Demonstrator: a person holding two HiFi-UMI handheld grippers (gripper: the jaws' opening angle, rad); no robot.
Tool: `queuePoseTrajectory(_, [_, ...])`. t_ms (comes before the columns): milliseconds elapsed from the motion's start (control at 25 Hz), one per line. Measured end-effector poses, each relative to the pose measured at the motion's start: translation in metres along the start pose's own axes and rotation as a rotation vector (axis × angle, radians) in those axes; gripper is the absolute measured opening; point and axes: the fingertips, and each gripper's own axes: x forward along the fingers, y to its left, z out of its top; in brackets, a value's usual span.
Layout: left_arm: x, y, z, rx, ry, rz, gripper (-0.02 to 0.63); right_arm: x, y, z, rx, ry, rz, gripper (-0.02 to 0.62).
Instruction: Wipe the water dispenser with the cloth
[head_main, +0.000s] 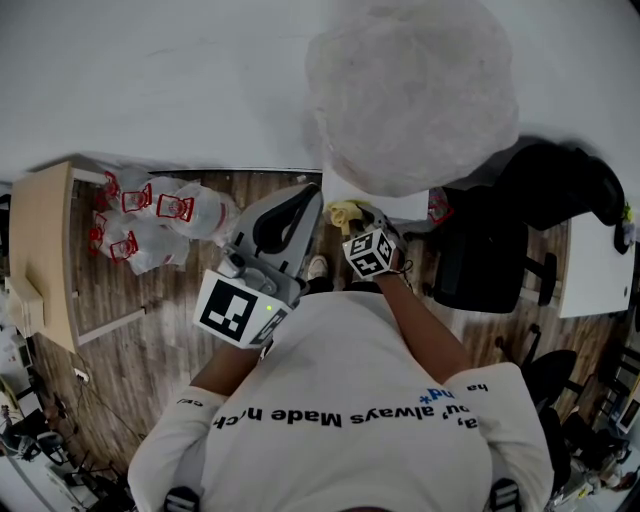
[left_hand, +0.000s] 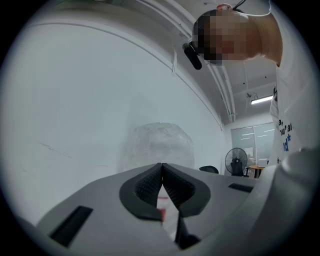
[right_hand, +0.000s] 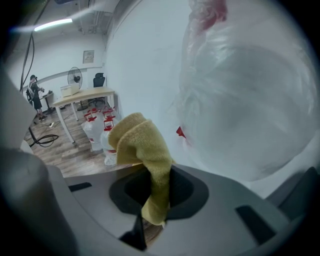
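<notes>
My right gripper (right_hand: 157, 187) is clamped on the yellow cloth (right_hand: 142, 150), with a wad sticking out past the tips so fabric, not plastic, meets the surface. The water dispenser (head_main: 400, 205) is at 12 o'clock, just beyond the cloth, its plastic-wrapped bottle (right_hand: 250, 100) on top. My left gripper (left_hand: 162, 182) is closed and empty, raised at 11 o'clock, probably just kept clear. Wiping looks not yet started.

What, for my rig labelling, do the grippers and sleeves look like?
Left gripper and right gripper: grey shells, black ribbed pads. Left cube and right cube bear black-and-white square markers; green light on the left one. White short-sleeved T-shirt, dark print.
</notes>
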Motion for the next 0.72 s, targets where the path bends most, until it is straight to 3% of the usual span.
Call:
queuePoseTrajectory(240, [0.005,-0.004,-0.001,-0.004,0.001,-0.012,0.020,-0.011,-0.024,0.003,0.037,-0.026,-0.055,0.061])
queuePoseTrajectory(720, [0.009,-0.005,-0.004,-0.007,0.006,-0.020,0.020,-0.007,-0.071,-0.027,0.111,0.038,-0.161,0.063])
